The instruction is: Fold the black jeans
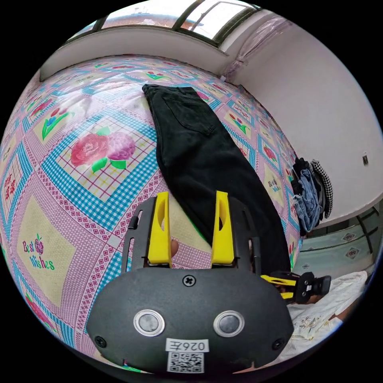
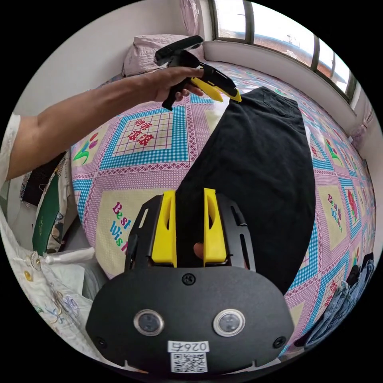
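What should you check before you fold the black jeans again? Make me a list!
1. Black jeans lie flat on the flowered bedsheet, legs stacked as one long strip: ok.
2. Left gripper open and free, jaws apart over the sheet and the jeans' edge: ok.
3. Right gripper open, with black denim between its jaws; whether they press on it: cannot tell.
4. Bare sheet beside the jeans for the fold: ok.
5. Pile of clothes at the bed's edge lies apart from the jeans: ok.
6. Waistband end smooth, no big wrinkles: ok.
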